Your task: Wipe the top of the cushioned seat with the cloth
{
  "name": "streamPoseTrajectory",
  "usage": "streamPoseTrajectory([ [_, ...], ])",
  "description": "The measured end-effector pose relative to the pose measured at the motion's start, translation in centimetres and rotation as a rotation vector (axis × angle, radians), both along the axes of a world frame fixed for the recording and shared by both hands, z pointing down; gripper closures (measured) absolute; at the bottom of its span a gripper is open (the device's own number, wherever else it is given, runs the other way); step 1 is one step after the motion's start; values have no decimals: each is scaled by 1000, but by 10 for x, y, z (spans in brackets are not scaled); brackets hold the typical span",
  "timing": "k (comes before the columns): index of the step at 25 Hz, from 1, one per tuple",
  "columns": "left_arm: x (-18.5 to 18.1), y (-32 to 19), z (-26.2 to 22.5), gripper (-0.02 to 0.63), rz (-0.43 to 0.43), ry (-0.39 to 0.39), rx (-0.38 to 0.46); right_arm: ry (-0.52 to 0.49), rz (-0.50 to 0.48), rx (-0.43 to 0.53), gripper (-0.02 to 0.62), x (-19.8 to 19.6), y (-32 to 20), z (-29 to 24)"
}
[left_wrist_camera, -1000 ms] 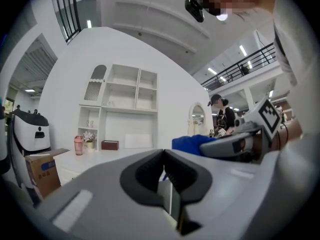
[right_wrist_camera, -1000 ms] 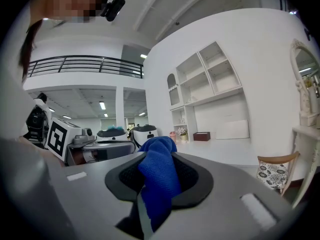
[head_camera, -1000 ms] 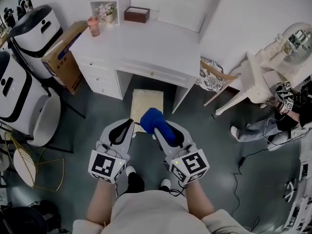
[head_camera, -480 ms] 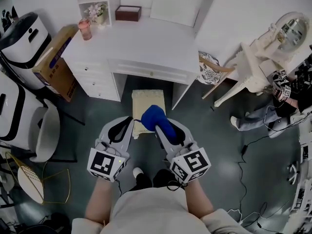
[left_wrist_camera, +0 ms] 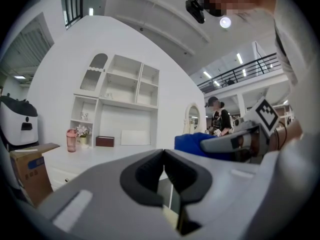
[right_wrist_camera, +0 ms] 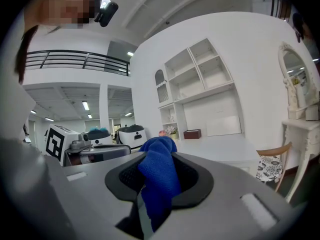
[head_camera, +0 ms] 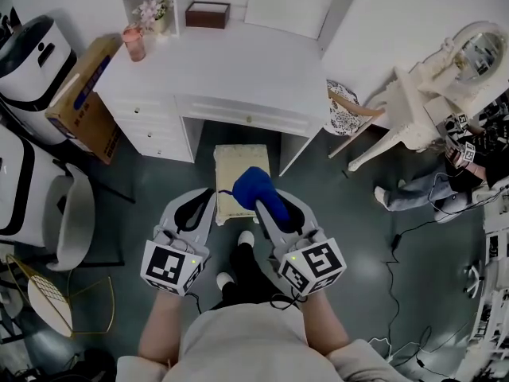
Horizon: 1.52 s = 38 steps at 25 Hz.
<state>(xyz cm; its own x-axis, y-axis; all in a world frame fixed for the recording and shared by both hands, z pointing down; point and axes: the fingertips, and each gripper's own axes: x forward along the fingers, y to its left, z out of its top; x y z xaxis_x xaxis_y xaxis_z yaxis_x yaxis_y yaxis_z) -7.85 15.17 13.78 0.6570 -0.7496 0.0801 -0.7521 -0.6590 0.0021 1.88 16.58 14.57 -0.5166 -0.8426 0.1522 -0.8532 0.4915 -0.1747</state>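
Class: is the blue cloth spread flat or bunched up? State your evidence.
Bunched up. The blue cloth is crumpled into a wad, clamped between the right gripper's jaws, its end bulging out beyond them.

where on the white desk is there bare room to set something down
The desk top is bare across its middle and front, from the pink cup at left to the right edge. The back is busier: brown box, white panel.
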Motion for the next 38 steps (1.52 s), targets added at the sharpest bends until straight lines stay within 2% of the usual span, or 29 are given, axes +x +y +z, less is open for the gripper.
streamPoseTrajectory([
  [9,-6,-65,4,606,-28,-5,-11,-2,-30,-7,476,-7,-68,2],
  [22,18,-156,-3,606,-70,-5,-7,3,-83,-8,476,13,-165,-2],
  [31,28,-187,-3,606,-132,-21,8,-12,-117,-10,476,30,-200,6],
  [38,27,-201,7,606,-137,-42,-11,-27,-114,-33,476,31,-217,16],
])
